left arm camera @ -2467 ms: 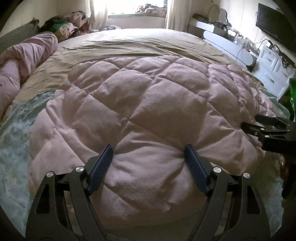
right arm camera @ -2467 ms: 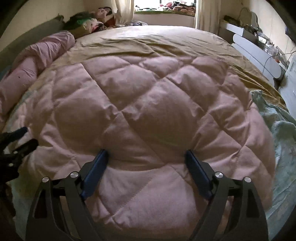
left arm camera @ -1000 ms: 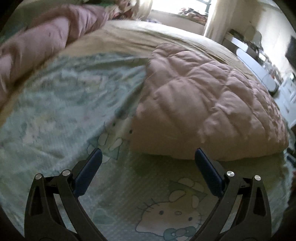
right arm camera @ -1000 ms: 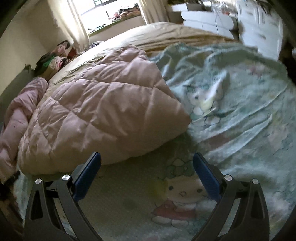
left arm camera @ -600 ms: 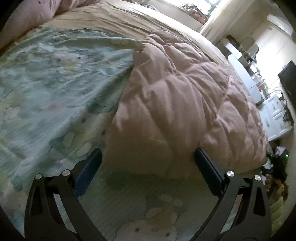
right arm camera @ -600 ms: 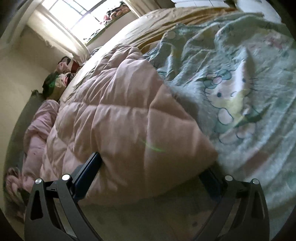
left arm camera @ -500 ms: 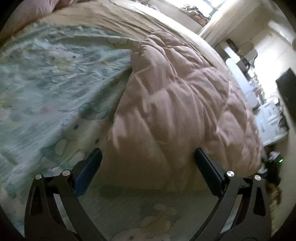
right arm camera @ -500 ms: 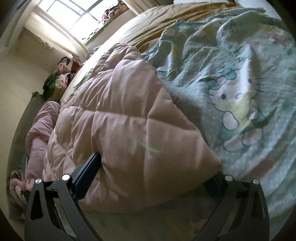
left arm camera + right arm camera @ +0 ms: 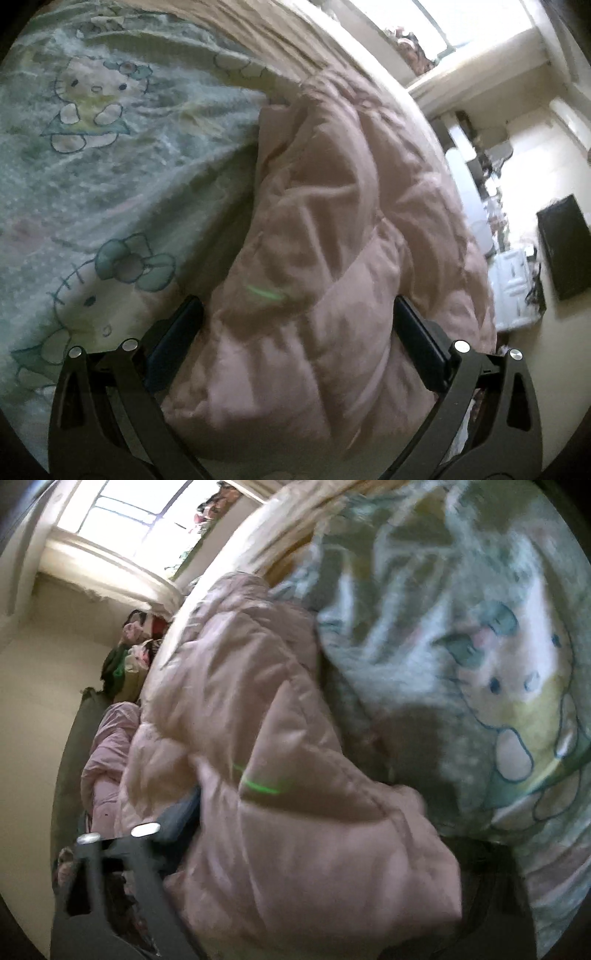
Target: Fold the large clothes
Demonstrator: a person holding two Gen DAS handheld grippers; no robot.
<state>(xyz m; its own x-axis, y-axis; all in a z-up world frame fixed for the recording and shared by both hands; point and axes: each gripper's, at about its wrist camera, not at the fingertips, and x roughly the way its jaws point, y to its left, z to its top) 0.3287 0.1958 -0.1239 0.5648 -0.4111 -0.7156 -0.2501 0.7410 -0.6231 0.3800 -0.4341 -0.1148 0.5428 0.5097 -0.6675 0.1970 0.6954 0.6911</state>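
While both tools pitch downward and roll sideways, a pink quilted garment [image 9: 325, 258] bulges between each pair of fingers.
Left hand-held gripper [image 9: 295, 328] is spread wide, released, its corner of the padding merely between the pads; right hand-held gripper [image 9: 321, 834] is closing on the opposite corner, its far finger hidden by fabric, so contact is unclear. Only the left view shows a dark screen [image 9: 565, 247]; only the right shows the window [image 9: 125, 513]. Beneath lies a cartoon-cat bedsheet [image 9: 92, 155].

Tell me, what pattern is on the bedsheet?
Pale green bedsheet printed with cartoon cats and bows, clearest in the left wrist view.
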